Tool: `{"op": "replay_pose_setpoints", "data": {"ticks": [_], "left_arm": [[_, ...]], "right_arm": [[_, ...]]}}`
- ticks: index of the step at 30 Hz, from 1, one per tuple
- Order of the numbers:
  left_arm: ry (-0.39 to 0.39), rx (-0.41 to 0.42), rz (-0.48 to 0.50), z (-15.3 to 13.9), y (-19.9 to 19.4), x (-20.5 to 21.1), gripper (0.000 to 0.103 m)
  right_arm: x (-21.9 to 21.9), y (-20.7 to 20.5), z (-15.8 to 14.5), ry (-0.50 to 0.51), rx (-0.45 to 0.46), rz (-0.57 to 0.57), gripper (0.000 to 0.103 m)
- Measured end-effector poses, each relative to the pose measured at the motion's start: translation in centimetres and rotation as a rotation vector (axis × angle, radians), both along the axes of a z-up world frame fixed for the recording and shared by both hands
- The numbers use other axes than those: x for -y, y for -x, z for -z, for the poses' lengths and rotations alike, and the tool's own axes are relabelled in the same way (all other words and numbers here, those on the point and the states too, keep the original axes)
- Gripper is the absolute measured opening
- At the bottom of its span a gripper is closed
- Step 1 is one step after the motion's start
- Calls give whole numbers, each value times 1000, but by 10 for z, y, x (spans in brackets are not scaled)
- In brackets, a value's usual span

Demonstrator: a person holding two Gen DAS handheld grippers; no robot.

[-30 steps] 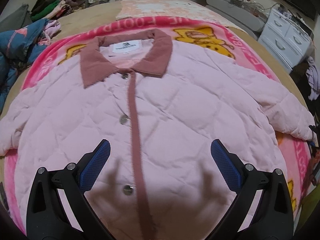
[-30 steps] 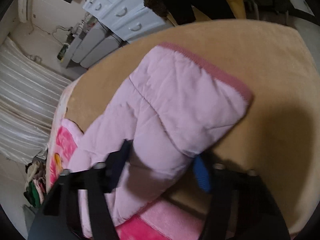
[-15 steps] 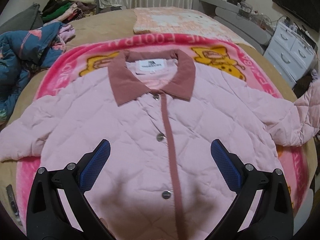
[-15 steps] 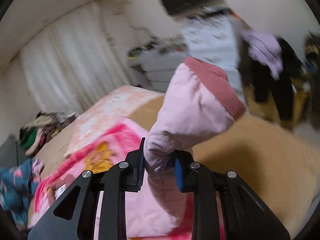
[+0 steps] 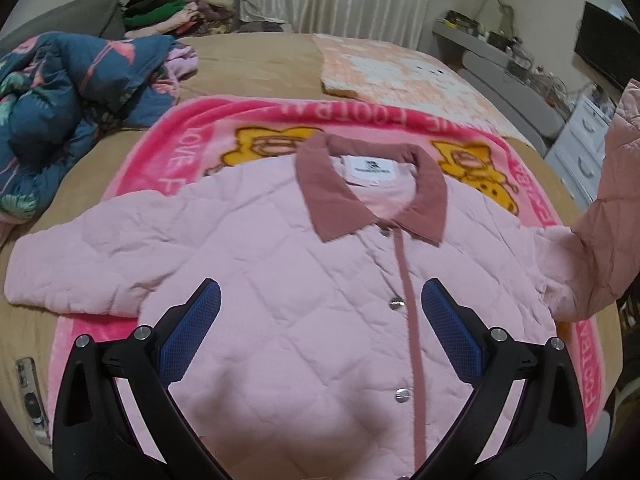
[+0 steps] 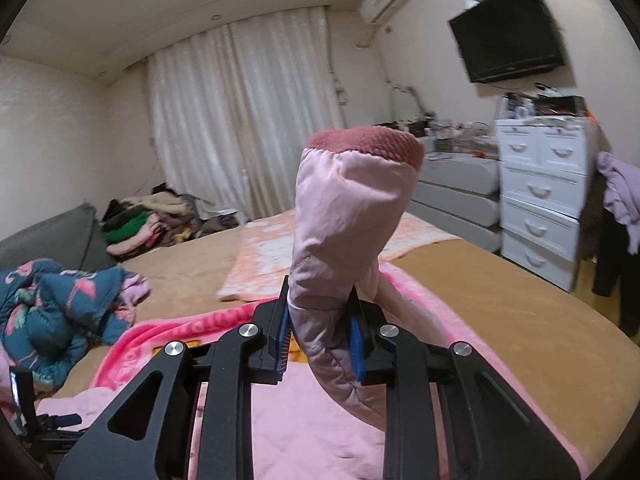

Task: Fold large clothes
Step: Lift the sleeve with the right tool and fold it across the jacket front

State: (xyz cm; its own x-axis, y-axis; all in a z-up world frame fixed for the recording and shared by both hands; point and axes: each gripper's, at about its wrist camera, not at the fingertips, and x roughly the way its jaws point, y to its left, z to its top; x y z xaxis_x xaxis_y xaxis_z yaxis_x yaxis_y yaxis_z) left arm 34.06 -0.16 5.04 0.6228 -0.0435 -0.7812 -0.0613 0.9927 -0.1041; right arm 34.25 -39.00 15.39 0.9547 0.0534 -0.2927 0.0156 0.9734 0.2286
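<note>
A jacket (image 5: 304, 280) lies flat, front up, in the middle of the left wrist view, on a blanket (image 5: 248, 120) spread over the bed (image 5: 256, 60). Its collar (image 5: 372, 196) points to the top of the frame. At lower centre the left gripper (image 5: 320, 332) hangs over the jacket's front. At the right edge one sleeve (image 5: 608, 208) rises off the bed. A crumpled quilt (image 5: 68, 92) sits upper left, a heap of clothes (image 5: 180, 12) behind it. In the right wrist view the sleeve stands between the right gripper's (image 6: 320, 336) pads, a chest of drawers (image 6: 544, 200) to the right.

I count one pink jacket (image 5: 304, 280) and one pink blanket (image 5: 176, 160) here. Two grippers, left (image 5: 320, 340) and right (image 6: 320, 336).
</note>
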Motion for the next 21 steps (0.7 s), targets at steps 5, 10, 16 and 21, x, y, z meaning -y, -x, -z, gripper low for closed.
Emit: {"op": "replay_pose_setpoints", "data": {"ticks": [5,10,16,21], "left_arm": [[14,5,-31,-4,0,-22,94],[48,7,-70,-3,2,-49,94],[87,1,-98,3,7,-75,94],[156,-16,-116,9,5,-91,94]], "right_arm": [[-51,-6,-9,34,18,-79,22],[-102,-15,-4,63,25,-166,22],[-146,-25,21,72,-13,-233,22],[-179,-31,48,87,-51,-286,22]]}}
